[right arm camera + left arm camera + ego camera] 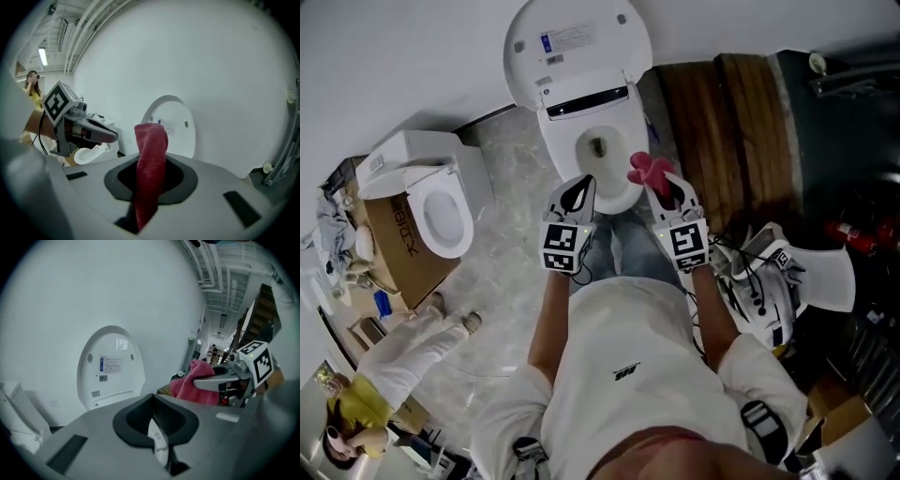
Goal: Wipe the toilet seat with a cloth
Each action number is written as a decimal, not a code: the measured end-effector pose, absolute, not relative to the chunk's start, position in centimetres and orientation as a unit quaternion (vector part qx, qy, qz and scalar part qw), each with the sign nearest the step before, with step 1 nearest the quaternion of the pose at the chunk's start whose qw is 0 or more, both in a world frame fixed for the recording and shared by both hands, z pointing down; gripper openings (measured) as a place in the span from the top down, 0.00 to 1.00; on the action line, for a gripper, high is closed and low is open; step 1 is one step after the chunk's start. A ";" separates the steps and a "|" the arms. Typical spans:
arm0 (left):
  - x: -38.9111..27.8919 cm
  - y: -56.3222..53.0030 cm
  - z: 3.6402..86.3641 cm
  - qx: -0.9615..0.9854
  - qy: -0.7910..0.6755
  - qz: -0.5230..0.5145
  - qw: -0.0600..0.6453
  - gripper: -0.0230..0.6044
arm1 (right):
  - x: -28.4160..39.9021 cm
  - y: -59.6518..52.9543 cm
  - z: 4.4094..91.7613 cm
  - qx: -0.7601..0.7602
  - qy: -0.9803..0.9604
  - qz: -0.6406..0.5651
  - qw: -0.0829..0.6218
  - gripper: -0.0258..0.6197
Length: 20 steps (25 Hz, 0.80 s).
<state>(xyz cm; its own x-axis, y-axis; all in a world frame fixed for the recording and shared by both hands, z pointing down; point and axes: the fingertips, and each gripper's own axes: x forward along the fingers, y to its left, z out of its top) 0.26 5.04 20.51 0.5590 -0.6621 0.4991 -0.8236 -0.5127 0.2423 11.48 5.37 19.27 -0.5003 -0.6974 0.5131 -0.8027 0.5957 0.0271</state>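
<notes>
No wording here can be read in full. A white label with a blue block (567,39) sits on the raised toilet lid (609,28) beyond both tongs, its print too small to make out. Large dark letters (401,231) run down a cardboard box (427,267) well left of the left tongs (581,190), and they are not legible with certainty. Black-and-white square markers (562,247) top the left tongs and the right tongs (664,184). A small dark logo (626,373) marks the person's white shirt (619,422) behind them.

Unreadably small: label (575,38) on toilet (567,120) lid (609,21). Partly hidden under left gripper (579,184), right gripper (664,180), cloth (644,168): toilet's front rim.
</notes>
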 end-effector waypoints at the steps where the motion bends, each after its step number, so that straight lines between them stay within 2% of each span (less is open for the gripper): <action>1: 0.2 5.3 19.4 0.854 -0.436 0.173 0.224 0.95 | 11.2 5.7 18.1 0.433 -0.862 0.104 0.240 0.89; 8: -1.0 6.4 12.7 0.865 -0.439 0.157 0.184 0.95 | 10.3 7.7 11.8 0.438 -0.866 0.093 0.221 0.89; 20: -0.9 7.5 7.5 0.874 -0.442 0.141 0.141 0.95 | 9.0 8.3 7.6 0.436 -0.875 0.067 0.200 0.89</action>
